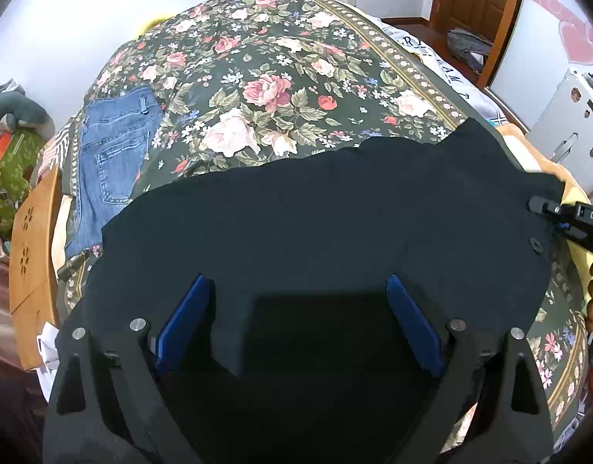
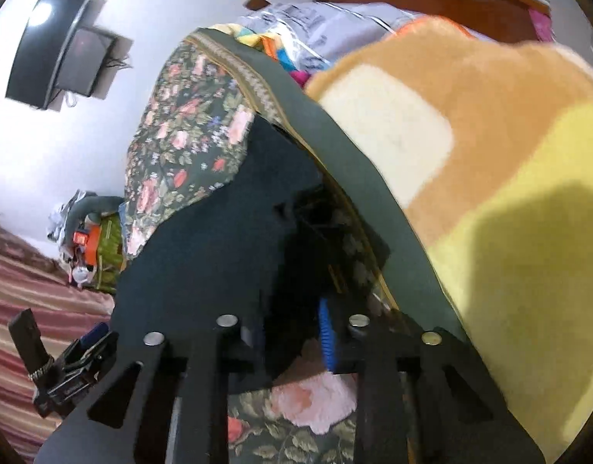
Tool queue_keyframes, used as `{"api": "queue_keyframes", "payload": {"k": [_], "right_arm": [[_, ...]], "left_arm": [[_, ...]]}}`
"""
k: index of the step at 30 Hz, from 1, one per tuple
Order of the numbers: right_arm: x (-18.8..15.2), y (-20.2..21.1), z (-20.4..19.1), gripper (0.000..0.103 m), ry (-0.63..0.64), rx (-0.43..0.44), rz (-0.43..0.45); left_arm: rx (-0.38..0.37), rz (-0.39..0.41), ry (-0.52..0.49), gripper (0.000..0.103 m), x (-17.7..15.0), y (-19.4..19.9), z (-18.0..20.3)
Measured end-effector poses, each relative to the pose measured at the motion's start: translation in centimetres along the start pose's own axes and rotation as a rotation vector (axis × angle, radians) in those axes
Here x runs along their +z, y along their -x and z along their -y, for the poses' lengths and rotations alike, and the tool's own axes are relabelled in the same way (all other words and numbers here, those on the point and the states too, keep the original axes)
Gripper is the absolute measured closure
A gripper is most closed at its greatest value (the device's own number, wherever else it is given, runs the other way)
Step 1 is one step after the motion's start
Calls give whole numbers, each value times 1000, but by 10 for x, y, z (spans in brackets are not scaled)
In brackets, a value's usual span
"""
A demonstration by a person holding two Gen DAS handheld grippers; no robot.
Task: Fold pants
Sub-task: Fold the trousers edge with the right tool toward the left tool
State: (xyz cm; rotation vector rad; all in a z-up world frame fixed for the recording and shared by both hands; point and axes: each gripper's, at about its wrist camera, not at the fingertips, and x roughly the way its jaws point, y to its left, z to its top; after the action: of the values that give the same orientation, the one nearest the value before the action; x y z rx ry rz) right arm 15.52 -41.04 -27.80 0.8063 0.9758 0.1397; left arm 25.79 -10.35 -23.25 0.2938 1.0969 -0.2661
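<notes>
Right tongs [image 2: 292,332] pinch the black pants [image 1: 316,208] at their edge; left tongs [image 1: 300,321], spread above them, must grip next before folding.

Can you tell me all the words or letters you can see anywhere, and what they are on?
"DAS": white letters on the black right gripper at the right edge of the left wrist view; the rest is cut off.
Dark letters on the white cloth at the far side of the bed: too bent and small to read.
Orange box by the wall: its print is too blurred to read.
</notes>
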Motion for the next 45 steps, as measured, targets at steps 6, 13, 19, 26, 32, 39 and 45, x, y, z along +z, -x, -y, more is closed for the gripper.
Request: {"api": "queue_keyframes", "payload": {"k": [6,13,19,26,32,39,45], "right_arm": [[18,23,-7,92,33,-3,110],[38,56,-70,92,216,-20,189],[47,73,-138,92,366,20,260],[38,57,-217,92,504,90,245],[9,14,-261,92,593,134,172],[-53,-60,-269,92,638,152,-64],[-91,-95,-266,88,639,147,-228]], "left_arm": [[33,26,-12,9,-4,9,-1],[43,132,57,9,-7,48,-29],[87,241,111,9,-15,88,-60],[130,339,163,8,-38,124,-96],[144,344,220,8,-61,131,-122],[146,324,268,8,-85,131,-138],[149,286,288,8,-93,122,-143]]}}
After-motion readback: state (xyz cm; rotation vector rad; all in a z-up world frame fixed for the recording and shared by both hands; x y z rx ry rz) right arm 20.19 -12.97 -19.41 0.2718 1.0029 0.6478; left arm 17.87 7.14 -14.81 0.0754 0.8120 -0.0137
